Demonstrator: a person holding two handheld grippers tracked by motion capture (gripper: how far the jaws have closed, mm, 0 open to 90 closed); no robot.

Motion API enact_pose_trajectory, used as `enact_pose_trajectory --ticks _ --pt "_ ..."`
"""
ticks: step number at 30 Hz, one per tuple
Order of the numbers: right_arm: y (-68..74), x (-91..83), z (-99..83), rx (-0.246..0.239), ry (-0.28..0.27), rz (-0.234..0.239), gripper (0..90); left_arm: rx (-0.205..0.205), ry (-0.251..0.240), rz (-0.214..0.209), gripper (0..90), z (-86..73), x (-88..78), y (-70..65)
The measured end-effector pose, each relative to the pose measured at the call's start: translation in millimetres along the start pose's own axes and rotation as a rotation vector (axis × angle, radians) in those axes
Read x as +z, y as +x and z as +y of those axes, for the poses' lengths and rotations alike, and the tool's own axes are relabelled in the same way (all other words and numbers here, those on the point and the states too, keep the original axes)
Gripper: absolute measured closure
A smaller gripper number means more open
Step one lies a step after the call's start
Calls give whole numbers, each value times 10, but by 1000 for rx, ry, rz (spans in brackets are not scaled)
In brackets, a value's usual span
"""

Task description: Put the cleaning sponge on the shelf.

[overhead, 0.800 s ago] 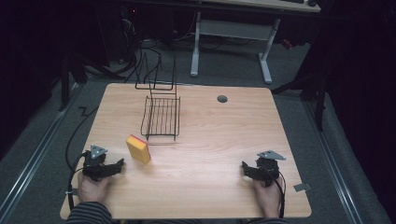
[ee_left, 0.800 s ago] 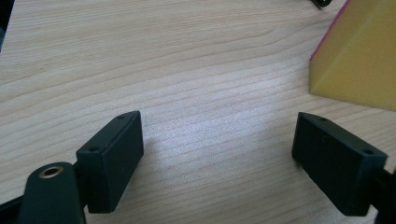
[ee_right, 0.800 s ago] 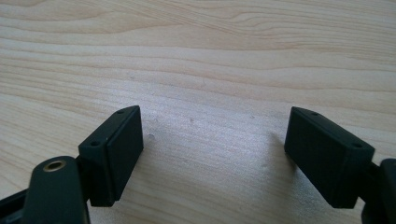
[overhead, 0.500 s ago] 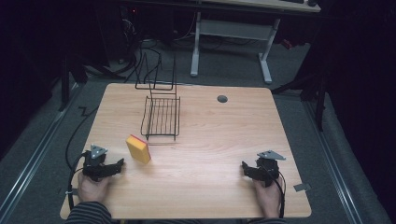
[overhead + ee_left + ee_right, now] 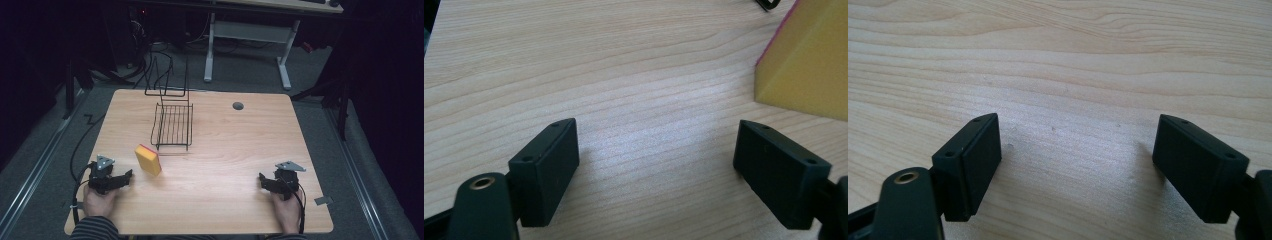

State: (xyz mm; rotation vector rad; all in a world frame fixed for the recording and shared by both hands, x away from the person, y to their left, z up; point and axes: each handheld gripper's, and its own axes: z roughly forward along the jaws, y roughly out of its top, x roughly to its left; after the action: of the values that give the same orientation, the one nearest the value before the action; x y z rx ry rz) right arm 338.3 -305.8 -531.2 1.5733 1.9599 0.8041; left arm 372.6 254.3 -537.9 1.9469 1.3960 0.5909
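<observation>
A yellow sponge (image 5: 148,159) with a pink-red face stands on edge on the wooden table (image 5: 235,150), left of centre. My left gripper (image 5: 127,176) rests at the front left, pointing right toward the sponge and a short way from it. In the left gripper view its jaws (image 5: 656,160) stand apart over bare wood, and the sponge (image 5: 809,65) shows at the upper right, beyond the right jaw. My right gripper (image 5: 262,181) lies at the front right, pointing left. In its own view the right gripper (image 5: 1078,160) is open with only wood between the jaws.
A black wire rack (image 5: 173,125) sits behind the sponge, with a taller wire frame (image 5: 167,80) at the table's back edge. A round grey cable hole (image 5: 238,106) is at the back centre. A cable (image 5: 82,145) trails off the left edge.
</observation>
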Motion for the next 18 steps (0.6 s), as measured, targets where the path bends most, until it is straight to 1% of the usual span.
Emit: enact_pose_trajectory --ticks 7,12,15,18 --pt "0 0 0 0 0 0 196 -4 -1 2 200 0 -1 0" --pt "0 0 0 0 0 0 196 -15 -3 0 198 -1 -3 2" --pt "1 0 0 1 0 0 196 -12 1 4 197 0 -4 -2" --pt "1 1 0 0 -1 -1 196 -22 -3 2 197 0 -3 2"
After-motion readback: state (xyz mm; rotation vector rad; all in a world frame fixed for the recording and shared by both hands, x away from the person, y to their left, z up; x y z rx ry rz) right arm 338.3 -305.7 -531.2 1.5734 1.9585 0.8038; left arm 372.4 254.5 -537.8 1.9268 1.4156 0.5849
